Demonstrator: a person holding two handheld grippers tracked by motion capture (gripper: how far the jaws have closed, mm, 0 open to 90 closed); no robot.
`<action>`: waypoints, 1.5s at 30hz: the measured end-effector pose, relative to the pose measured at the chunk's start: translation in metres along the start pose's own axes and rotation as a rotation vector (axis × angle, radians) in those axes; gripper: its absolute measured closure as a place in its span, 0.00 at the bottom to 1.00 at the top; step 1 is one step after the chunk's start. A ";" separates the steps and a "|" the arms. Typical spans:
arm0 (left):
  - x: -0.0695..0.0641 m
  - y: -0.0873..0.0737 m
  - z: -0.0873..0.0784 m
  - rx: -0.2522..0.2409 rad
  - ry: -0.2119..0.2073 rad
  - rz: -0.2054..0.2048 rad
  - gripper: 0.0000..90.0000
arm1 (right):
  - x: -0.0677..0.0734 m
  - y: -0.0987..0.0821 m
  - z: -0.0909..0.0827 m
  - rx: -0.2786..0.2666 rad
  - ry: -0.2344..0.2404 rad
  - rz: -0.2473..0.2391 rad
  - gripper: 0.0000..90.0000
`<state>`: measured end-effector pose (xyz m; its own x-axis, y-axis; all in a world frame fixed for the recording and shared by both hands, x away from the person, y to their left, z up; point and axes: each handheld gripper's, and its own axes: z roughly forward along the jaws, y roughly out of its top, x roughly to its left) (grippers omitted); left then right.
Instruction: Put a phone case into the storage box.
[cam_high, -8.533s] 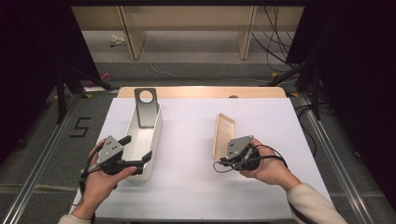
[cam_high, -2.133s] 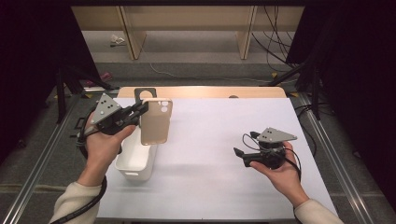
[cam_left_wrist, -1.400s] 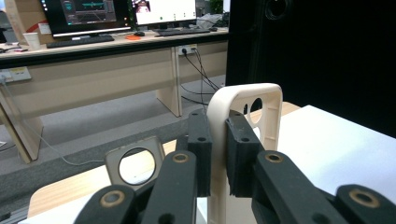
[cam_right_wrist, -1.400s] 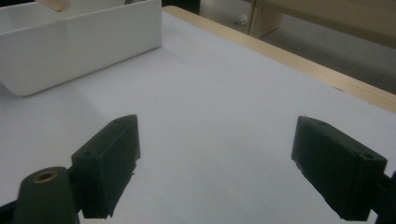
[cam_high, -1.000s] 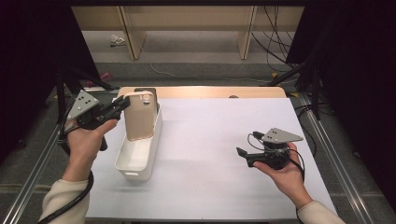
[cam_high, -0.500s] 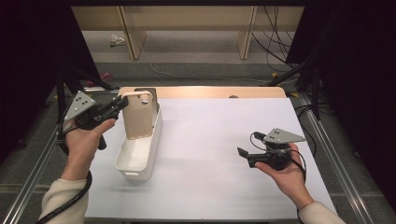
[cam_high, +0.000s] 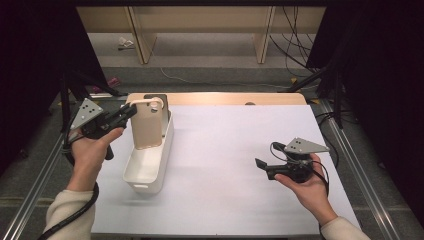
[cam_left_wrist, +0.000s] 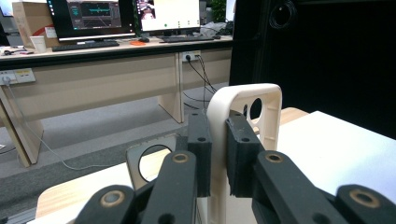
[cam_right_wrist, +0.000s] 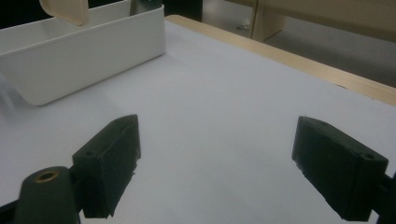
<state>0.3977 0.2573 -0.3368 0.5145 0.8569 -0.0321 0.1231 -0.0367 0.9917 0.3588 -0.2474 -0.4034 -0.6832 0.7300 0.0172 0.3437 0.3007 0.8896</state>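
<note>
White sheet (cam_high: 235, 165) covers wooden table (cam_high: 225, 98). Far floor: wooden desk legs (cam_high: 138, 35), loose cables (cam_high: 295, 30), small clutter (cam_high: 126, 44) far left. Metal rail (cam_high: 30, 195) along near left. Monitors (cam_left_wrist: 91, 16), keyboard (cam_left_wrist: 84, 45) on desk (cam_left_wrist: 93, 70) in left gripper view.

Phone case (cam_high: 147, 122) standing up between the left gripper's (cam_high: 126, 111) jaws, its bottom end down in the box (cam_high: 150, 165), box on the table (cam_high: 225, 165) left of the right gripper's (cam_high: 262, 167) jaws, well apart, stand (cam_left_wrist: 148, 161) behind the case
</note>
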 end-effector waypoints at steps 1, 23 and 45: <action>0.001 0.000 0.000 0.001 -0.002 0.004 0.91 | 0.000 0.000 -0.001 0.000 0.001 0.004 0.18; 0.014 0.002 0.022 -0.029 -0.016 -0.020 0.91 | -0.003 -0.004 -0.005 -0.005 0.006 0.035 0.18; 0.035 -0.008 0.040 -0.022 -0.037 -0.038 0.91 | -0.004 -0.004 -0.006 -0.014 0.005 0.045 0.18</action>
<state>0.4485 0.2672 -0.3505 0.5412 0.8376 -0.0744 0.1248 0.0076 0.9922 0.3562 -0.2553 -0.4047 -0.6703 0.7397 0.0599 0.3656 0.2589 0.8940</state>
